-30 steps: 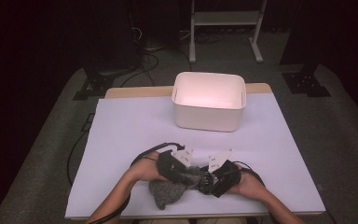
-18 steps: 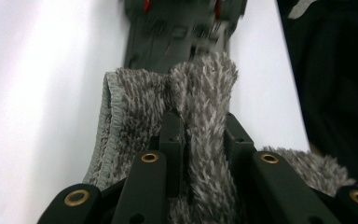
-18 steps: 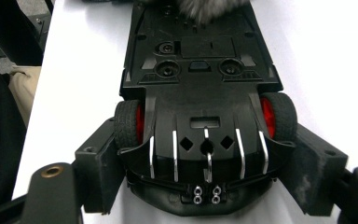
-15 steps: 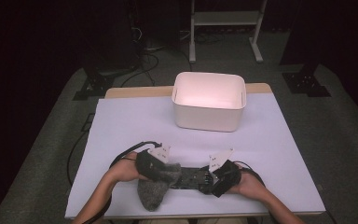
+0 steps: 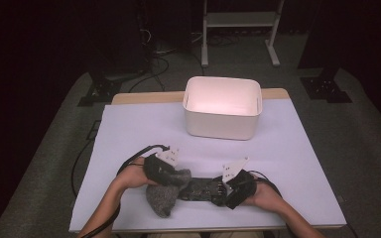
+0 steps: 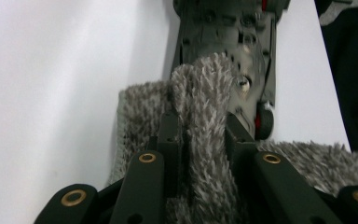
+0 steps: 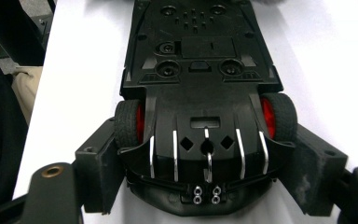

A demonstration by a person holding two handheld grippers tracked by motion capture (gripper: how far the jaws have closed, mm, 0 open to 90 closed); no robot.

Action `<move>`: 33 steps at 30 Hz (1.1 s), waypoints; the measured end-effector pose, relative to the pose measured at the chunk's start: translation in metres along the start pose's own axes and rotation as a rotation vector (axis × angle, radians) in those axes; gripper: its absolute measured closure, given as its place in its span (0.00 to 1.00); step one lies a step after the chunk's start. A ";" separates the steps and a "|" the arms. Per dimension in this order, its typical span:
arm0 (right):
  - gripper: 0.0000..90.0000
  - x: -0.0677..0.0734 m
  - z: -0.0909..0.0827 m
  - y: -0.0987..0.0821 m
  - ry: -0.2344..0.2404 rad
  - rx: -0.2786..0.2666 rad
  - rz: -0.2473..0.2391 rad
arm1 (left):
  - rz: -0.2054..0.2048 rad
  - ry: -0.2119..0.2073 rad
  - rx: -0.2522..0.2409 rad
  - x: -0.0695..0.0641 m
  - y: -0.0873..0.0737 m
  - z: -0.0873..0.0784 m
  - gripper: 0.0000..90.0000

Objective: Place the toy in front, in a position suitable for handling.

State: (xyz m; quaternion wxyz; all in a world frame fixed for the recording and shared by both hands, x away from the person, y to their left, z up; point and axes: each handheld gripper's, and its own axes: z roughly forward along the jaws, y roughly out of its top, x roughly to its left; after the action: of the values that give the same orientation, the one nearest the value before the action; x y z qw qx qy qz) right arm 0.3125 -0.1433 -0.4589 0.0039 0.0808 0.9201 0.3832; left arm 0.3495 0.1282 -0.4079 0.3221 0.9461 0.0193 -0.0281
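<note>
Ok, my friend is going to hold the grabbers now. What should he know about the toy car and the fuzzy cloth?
Left gripper: shut on a fold of the grey fuzzy cloth, which rests against one end of the car.
Right gripper: clamped across the other end of the upside-down toy car, at the red-hubbed wheels.
Car and cloth lie at the near edge of the table. The white bin stands behind.
Done: both things gripped.
Left: probably wiping the car's underside, then putting things away.

Cloth (image 5: 164, 196) left of toy car (image 5: 201, 189)
</note>
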 end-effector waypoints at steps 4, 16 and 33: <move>0.25 0.000 0.000 0.000 -0.002 0.002 -0.003 | 0.032 -0.020 0.009 0.000 0.016 0.011 0.81; 0.26 0.003 0.000 -0.001 -0.012 -0.001 -0.012 | 0.050 -0.028 0.025 0.003 0.025 0.015 0.81; 0.26 0.002 0.001 -0.001 -0.014 0.005 -0.027 | -0.015 -0.008 -0.003 0.003 -0.004 -0.003 0.80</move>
State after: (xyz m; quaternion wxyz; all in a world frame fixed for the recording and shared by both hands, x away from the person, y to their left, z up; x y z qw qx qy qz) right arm 0.3101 -0.1429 -0.4596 0.0156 0.0709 0.9220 0.3803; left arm 0.3523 0.1332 -0.4084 0.3233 0.9453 0.0251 -0.0343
